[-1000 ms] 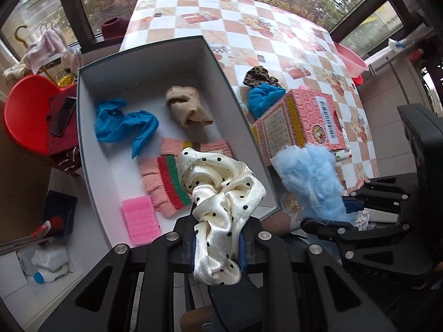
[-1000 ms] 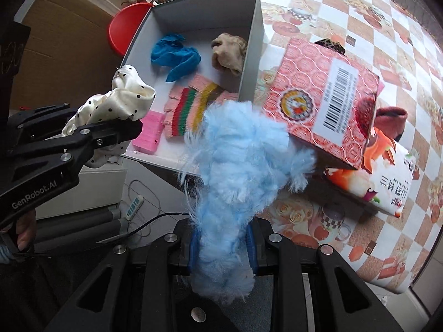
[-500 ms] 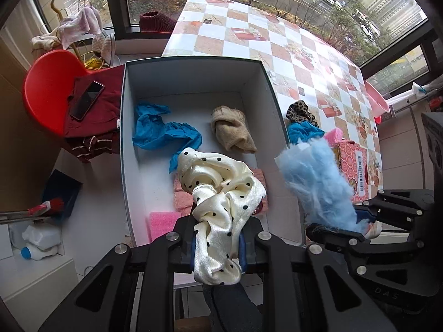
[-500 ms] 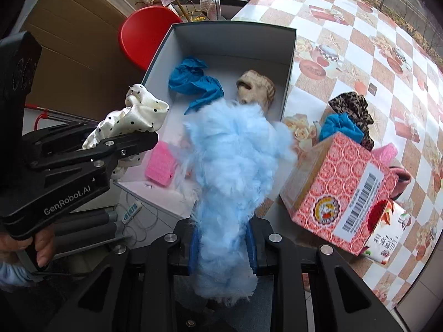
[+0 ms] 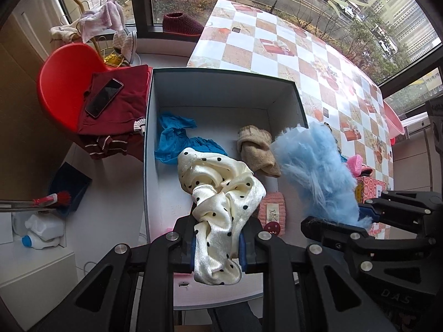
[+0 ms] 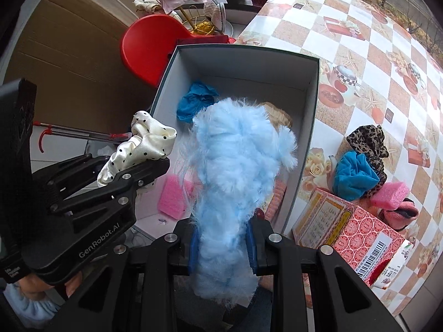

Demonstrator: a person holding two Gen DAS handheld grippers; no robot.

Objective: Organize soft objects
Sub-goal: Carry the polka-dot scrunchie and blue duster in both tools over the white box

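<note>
Hanging above the box (image 5: 221, 88) at frame centre, both loads are seen ready for release; the dotted scrunchie (image 5: 221, 193) is clamped in the left gripper (image 5: 217, 249), its long axis running up the frame from the jaws, over the lower middle of the box floor; the blue fluff (image 6: 235, 171) is pinched by the right gripper (image 6: 223, 246), standing upright along the fingers, over the box's lower right. Both pairs of jaws are closed narrowly, squeezing only fabric. The drop is judged to lie straight below; the left gripper appears nearer the free floor at lower left, beside the pink sponge (image 6: 173, 196).
</note>
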